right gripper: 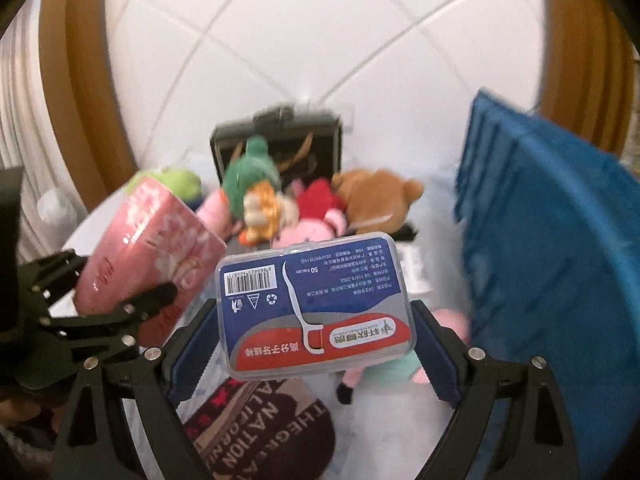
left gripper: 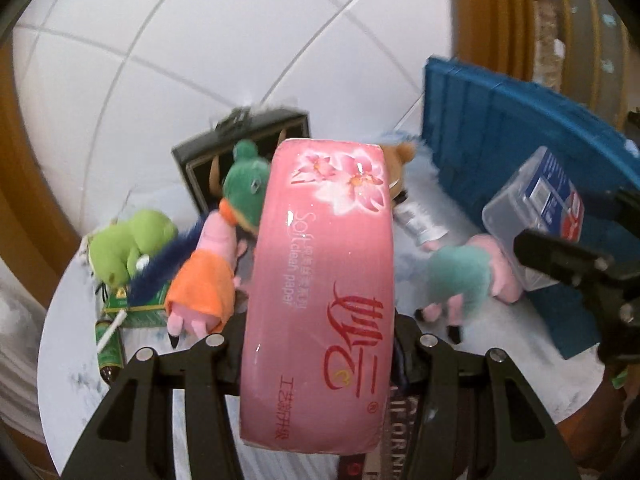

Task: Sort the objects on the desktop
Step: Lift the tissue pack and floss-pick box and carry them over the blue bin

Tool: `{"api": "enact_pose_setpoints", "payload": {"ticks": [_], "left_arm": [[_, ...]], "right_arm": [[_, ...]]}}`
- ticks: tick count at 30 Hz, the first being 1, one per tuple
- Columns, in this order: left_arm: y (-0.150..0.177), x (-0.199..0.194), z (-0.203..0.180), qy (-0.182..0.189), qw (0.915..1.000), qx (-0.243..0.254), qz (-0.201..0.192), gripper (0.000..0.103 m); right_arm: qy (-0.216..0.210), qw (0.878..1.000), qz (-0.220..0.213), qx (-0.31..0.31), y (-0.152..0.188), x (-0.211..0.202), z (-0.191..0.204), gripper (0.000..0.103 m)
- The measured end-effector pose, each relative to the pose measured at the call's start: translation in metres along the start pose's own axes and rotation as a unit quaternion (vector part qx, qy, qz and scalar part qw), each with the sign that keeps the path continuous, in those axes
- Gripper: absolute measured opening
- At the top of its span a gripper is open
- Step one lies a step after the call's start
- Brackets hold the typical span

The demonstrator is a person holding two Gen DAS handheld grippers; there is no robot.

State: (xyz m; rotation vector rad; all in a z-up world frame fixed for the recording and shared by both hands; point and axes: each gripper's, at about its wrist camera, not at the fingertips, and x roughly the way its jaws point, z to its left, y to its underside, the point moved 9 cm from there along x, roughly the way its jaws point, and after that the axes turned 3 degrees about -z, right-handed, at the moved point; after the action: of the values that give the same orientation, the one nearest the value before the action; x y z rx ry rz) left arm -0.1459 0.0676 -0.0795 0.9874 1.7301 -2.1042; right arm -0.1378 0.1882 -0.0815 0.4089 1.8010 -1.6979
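The left gripper clamps a pink soft-plastic tissue pack; the right gripper holds wide a clear rectangular plastic floss-pick box; the blue plastic crate stands at 3 o'clock; the smooth box may slip out.

Both wrist views look steeply down from close above the round table, toward the tiled floor. Each shows the black case at upper centre and the blue crate on the right, and each catches the other gripper at its edge.
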Motion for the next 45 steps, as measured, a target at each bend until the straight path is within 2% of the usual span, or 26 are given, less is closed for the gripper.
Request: {"api": "enact_pose_setpoints", "payload": {"ticks": [3, 8, 17, 27, 31, 36, 41, 45], "left_arm": [[-0.012, -0.017, -0.018, 0.012, 0.9997, 0.008, -0.022, 0.050], [-0.038, -0.041, -0.056, 0.039, 0.9971, 0.025, -0.061, 0.050], [-0.092, -0.075, -0.138, 0.094, 0.9860, 0.055, -0.126, 0.050], [-0.149, -0.098, -0.244, 0.149, 0.9701, 0.086, -0.171, 0.050], [-0.160, -0.098, -0.286, 0.166, 0.9668, 0.100, -0.167, 0.050], [-0.157, -0.091, -0.331, 0.190, 0.9650, 0.118, -0.137, 0.050], [-0.146, -0.076, -0.371, 0.183, 0.9677, 0.145, -0.095, 0.050], [-0.135, -0.065, -0.385, 0.174, 0.9698, 0.157, -0.067, 0.050]], "right_arm": [[0.021, 0.999, -0.036, 0.000, -0.010, -0.038, -0.011, 0.091], [0.053, 0.996, -0.073, 0.008, -0.020, -0.083, -0.036, 0.091], [0.128, 0.981, -0.144, 0.031, -0.032, -0.168, -0.104, 0.091], [0.205, 0.962, -0.158, 0.086, -0.012, -0.215, -0.214, 0.091], [0.223, 0.958, -0.151, 0.100, 0.001, -0.222, -0.255, 0.091], [0.229, 0.958, -0.137, 0.106, 0.013, -0.215, -0.294, 0.091], [0.228, 0.961, -0.120, 0.105, 0.025, -0.204, -0.326, 0.091], [0.225, 0.962, -0.104, 0.110, 0.040, -0.199, -0.339, 0.091]]}}
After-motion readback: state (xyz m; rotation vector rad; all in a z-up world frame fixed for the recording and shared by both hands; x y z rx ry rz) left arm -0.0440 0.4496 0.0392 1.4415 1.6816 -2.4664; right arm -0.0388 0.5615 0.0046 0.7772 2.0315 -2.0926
